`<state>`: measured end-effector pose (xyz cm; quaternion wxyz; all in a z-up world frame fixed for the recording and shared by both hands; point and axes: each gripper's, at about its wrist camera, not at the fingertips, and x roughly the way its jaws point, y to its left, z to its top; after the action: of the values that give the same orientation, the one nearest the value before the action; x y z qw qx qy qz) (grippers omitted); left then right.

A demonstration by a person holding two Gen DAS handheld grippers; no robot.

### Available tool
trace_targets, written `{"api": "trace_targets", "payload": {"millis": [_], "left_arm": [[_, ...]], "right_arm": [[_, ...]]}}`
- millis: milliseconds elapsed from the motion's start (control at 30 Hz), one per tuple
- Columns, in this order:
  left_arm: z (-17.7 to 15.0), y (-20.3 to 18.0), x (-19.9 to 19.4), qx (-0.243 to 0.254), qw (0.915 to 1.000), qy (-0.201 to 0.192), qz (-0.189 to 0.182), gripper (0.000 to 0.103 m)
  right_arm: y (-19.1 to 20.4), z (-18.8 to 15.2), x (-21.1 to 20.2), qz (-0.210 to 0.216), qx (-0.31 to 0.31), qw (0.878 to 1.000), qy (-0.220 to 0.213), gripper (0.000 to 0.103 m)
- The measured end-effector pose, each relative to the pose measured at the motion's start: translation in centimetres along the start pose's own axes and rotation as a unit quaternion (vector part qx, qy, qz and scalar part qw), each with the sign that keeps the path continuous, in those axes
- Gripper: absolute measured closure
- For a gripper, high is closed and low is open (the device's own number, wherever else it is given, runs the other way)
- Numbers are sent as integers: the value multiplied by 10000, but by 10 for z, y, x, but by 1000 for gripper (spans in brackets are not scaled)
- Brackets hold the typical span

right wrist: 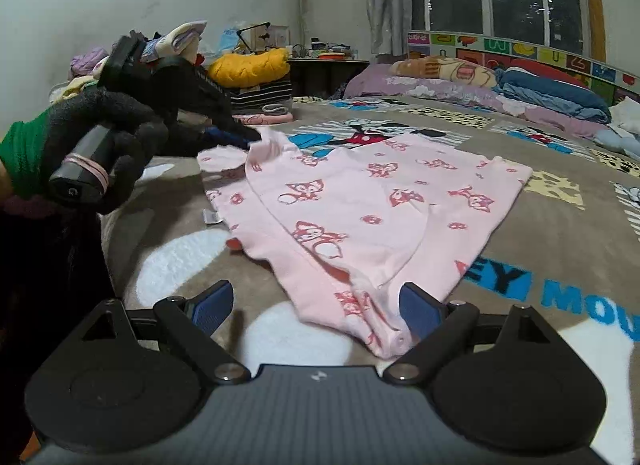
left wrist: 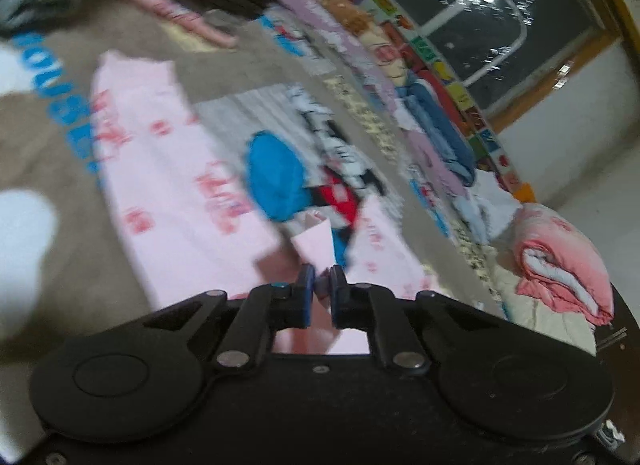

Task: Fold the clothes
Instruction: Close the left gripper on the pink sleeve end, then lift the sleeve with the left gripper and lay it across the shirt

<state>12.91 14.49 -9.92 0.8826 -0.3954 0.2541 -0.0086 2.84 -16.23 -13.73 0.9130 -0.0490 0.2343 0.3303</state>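
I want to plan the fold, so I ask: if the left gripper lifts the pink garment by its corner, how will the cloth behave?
The pink garment looks thin and soft, so it will probably hang limp rather than hold shape. The left gripper is pinching a corner that already curls over, which suggests it is floppy and light. It lies on a fuzzy blanket, so it may cling and drag.

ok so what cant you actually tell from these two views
- Left wrist view: motion blur smears the pink garment; its print is unreadable.
- Left gripper: shut on a pink fold, but how much cloth it holds is hidden.
- Right wrist view: the right gripper body cuts off the garment's near end.
- Blanket lettering runs off the right edge.
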Motion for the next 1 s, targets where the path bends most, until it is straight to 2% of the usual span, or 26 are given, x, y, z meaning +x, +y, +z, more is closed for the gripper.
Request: {"api": "trace_targets", "payload": {"millis": [200, 433, 700, 1000], "left_arm": [[9, -65, 15, 265, 9979, 71, -589, 99], [8, -125, 46, 586, 9942, 192, -883, 99], [-7, -164, 94, 909, 9917, 413, -817, 100], [-24, -172, 149, 1154, 9902, 633, -469, 100]], "right_arm": [[-5, 2, -4, 9, 63, 10000, -72, 14], [-10, 3, -8, 41, 110, 9999, -119, 14], [-17, 1, -14, 50, 225, 9996, -161, 14], [-25, -2, -13, 365, 504, 9980, -82, 14]]}}
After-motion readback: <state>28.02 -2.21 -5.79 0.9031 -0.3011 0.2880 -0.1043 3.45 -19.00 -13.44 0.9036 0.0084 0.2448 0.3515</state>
